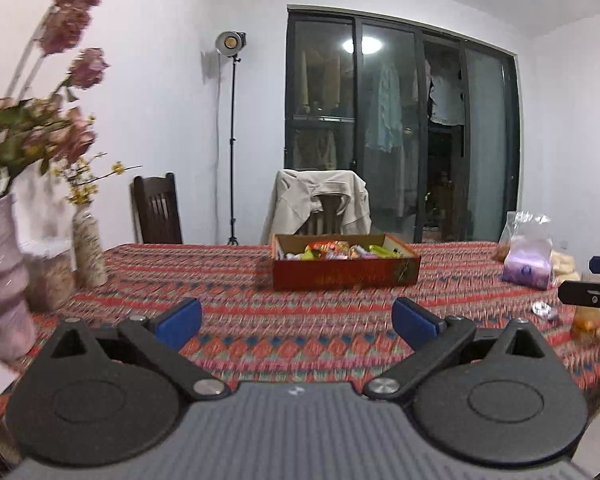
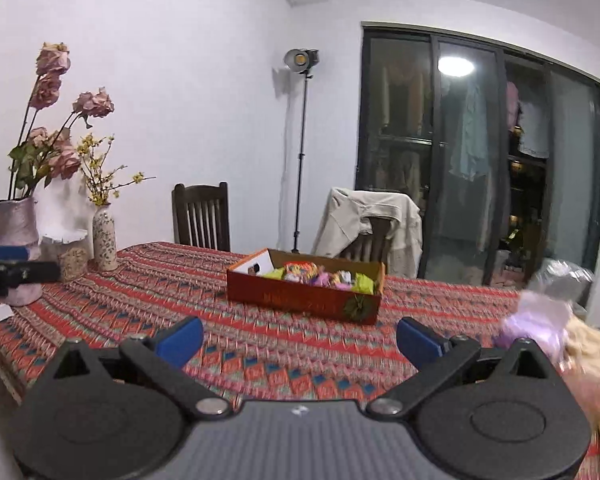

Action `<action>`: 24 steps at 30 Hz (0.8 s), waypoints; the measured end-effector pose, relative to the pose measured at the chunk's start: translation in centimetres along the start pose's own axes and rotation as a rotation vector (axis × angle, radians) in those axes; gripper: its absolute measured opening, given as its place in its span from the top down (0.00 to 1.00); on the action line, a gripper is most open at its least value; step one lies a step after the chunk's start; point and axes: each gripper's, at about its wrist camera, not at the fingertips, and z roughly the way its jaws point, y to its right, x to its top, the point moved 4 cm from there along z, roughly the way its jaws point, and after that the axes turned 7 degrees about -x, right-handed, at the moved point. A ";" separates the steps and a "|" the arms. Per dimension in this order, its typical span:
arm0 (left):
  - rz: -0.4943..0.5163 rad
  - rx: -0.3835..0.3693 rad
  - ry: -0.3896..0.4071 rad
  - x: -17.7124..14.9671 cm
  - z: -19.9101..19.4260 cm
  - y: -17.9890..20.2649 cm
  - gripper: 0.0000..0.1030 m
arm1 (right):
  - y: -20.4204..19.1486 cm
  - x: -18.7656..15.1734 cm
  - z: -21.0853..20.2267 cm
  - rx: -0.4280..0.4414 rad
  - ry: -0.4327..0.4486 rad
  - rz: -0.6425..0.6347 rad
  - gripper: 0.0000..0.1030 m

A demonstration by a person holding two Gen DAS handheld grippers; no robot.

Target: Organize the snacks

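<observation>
Here, both the left gripper (image 1: 296,322) and right gripper (image 2: 298,340) are held wide and empty; the light, crinkly snack packets (image 2: 320,274) are best pinched gently at the middle.

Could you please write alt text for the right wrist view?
An open, empty right gripper points across a red patterned tablecloth toward a red cardboard box filled with wrapped snacks. Vases of dried flowers stand at left; a jacket-draped chair sits behind.
</observation>
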 end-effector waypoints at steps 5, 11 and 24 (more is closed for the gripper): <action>0.018 0.021 -0.011 -5.5 -4.0 2.0 0.00 | -1.6 -5.9 -3.8 0.002 -0.012 0.090 0.00; 0.072 0.041 0.035 -8.3 -8.0 2.8 0.00 | -5.3 -11.6 -8.4 0.026 -0.017 0.147 0.00; -0.032 -0.018 -0.051 -11.5 -7.6 2.9 0.00 | -8.1 -13.5 -10.5 0.004 0.008 0.088 0.00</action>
